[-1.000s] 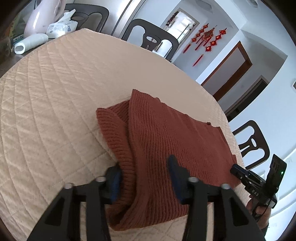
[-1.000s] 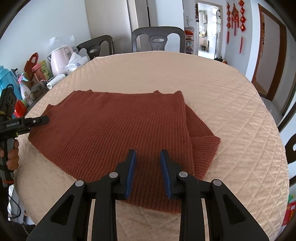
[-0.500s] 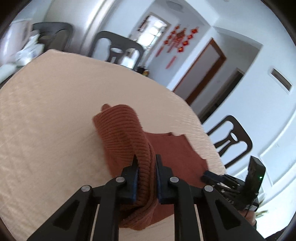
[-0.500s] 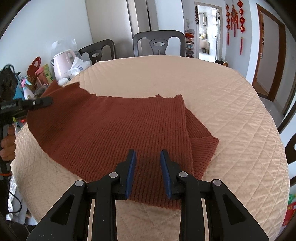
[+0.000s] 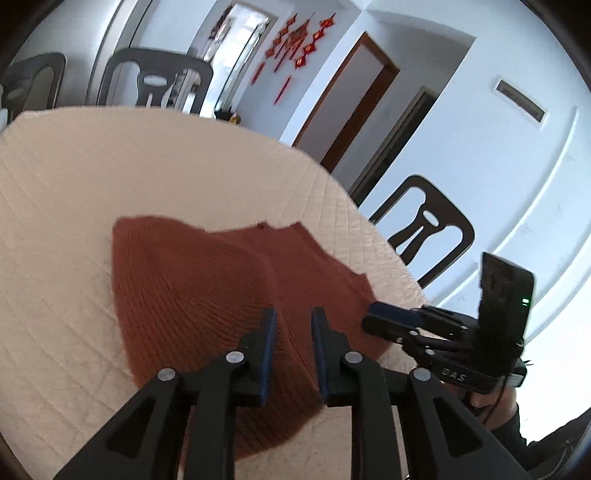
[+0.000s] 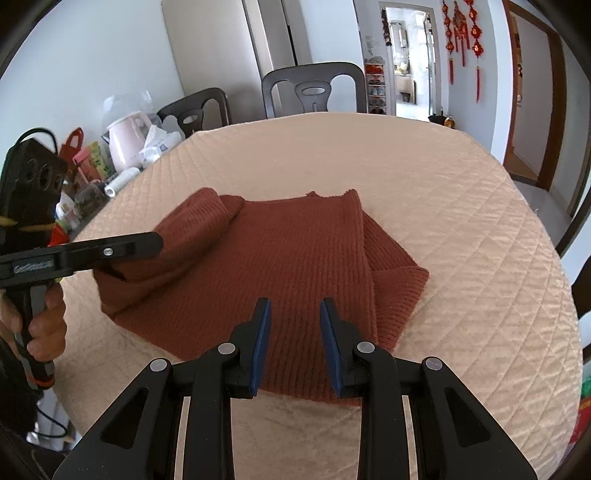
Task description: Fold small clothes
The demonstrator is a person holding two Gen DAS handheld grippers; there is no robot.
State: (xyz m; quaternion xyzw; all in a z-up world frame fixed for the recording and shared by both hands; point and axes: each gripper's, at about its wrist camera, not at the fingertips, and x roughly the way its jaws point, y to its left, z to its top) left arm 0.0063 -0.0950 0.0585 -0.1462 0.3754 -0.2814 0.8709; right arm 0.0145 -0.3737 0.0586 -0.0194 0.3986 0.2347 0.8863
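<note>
I count one sweater (image 6: 280, 266), two grippers (image 6: 293, 332) (image 5: 291, 343), one table (image 6: 461, 206), two chairs (image 6: 314, 88) behind it.

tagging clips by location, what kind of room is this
Most likely a home dining room: a round table under a quilted beige cover, dining chairs drawn up around it, a pink electric kettle among household clutter at the table's edge, and red knot decorations by the doorways.

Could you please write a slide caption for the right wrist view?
Right tongs hover open above rust knit sweater while left tongs fold its sleeve.
</note>
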